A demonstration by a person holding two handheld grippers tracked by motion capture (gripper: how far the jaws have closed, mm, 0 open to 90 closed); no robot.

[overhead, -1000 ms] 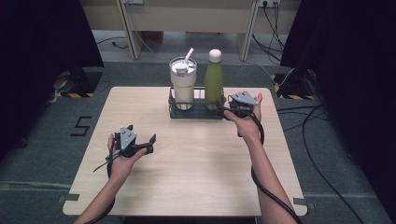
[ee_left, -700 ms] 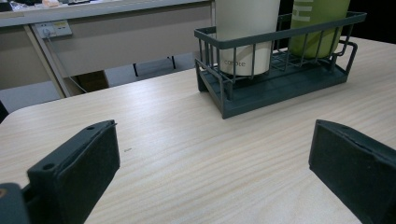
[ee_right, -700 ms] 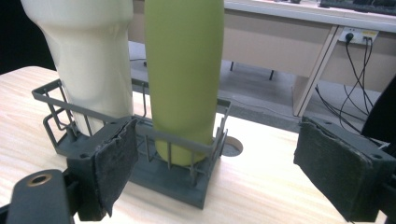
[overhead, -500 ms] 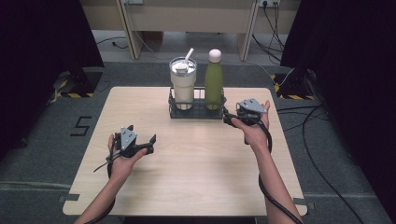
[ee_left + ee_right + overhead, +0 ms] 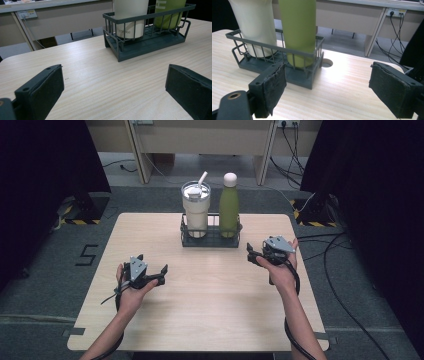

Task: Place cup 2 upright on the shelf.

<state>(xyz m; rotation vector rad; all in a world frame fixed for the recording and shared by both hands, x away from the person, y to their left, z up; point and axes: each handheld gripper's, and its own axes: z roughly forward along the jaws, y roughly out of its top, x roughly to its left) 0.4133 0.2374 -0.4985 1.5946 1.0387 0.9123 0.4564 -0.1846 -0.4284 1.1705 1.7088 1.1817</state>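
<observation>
My right gripper [image 5: 256, 254], jaws apart and just closing a little on nothing, hangs near the green bottle [image 5: 229, 211] standing upright in the wire basket [image 5: 210, 240], while my left gripper [image 5: 159, 274] gapes wide.

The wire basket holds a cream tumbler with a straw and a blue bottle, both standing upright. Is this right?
One detail is wrong: the bottle is green, not blue, as the high view shows. The wire basket does hold it and the cream tumbler with a straw, both upright.
</observation>
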